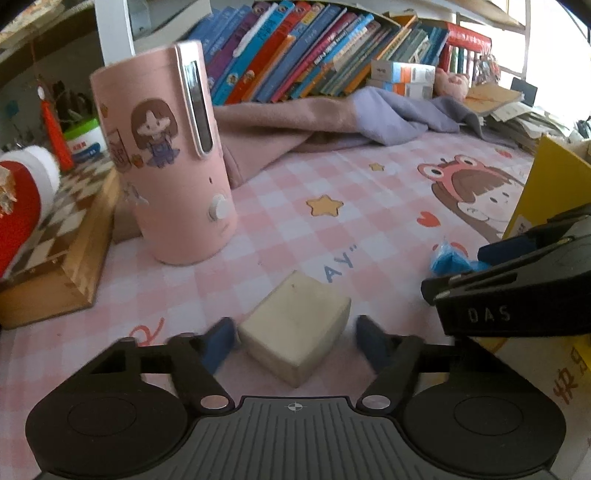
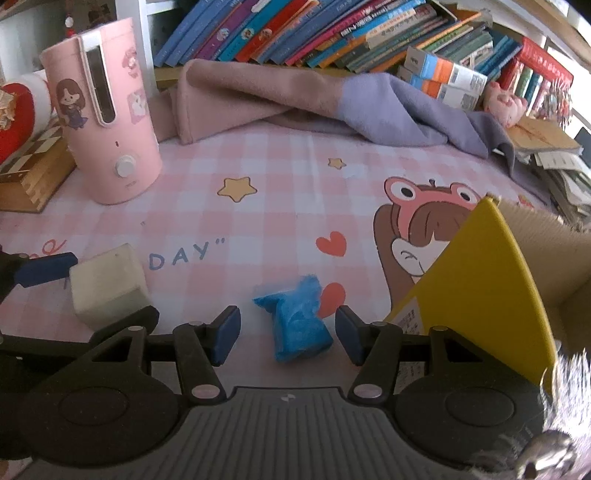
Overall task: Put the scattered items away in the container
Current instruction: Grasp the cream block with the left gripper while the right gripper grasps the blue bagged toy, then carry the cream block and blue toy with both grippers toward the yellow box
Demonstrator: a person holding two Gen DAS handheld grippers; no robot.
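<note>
Both grippers are at the pick-up step. The left gripper (image 1: pixel 295 341) straddles the cream block (image 1: pixel 295 328) on the pink checked table (image 1: pixel 295 184), its fingers spread, one close beside the block, the other clear. The right gripper (image 2: pixel 288 334) brackets the crumpled blue wad (image 2: pixel 301 319), fingers apart and not touching it. Next, each probably needs to close, lift, and carry toward the yellow cardboard box (image 2: pixel 480 288) at the right.

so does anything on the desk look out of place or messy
Yes. A pink and purple blanket lies rumpled against the books, which lean over rather than stand upright. A cream block and a crumpled blue bag lie loose on the checked mat, outside the yellow box. Nothing looks spilled or broken.
</note>
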